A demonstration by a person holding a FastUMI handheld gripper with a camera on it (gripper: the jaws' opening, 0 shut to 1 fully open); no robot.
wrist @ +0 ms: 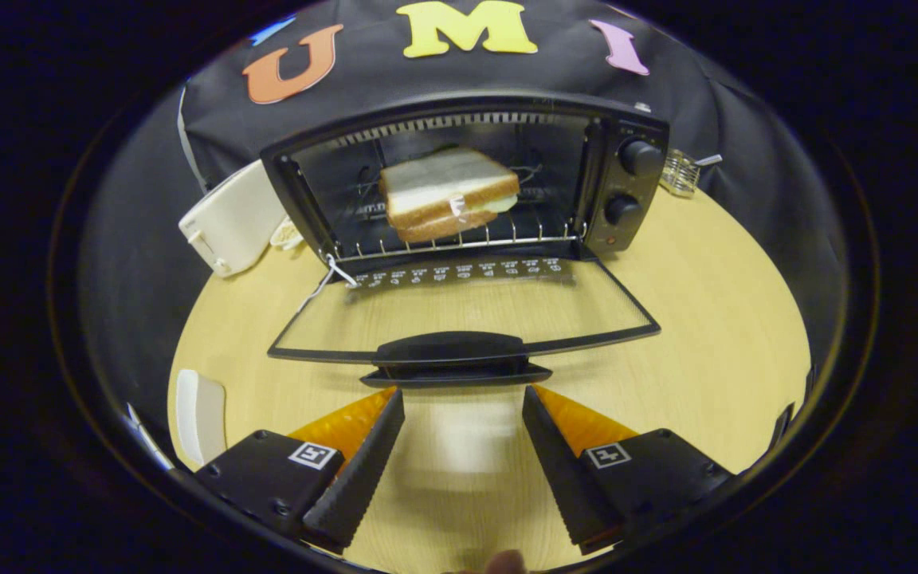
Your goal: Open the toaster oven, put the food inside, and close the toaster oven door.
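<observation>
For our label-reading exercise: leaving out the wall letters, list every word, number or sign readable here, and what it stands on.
Nothing reads clearly.
Door hinge strip: a row of marks, too small to read.
Oven knobs: markings blurred.
Claw, open, empty, short of the handle: square pattern tags, no words.

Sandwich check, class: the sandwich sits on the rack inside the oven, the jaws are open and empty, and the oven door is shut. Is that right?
One error: the gripper view shows the door folded down open. The sandwich is on the rack in the oven; the gripper is open and empty.
</observation>
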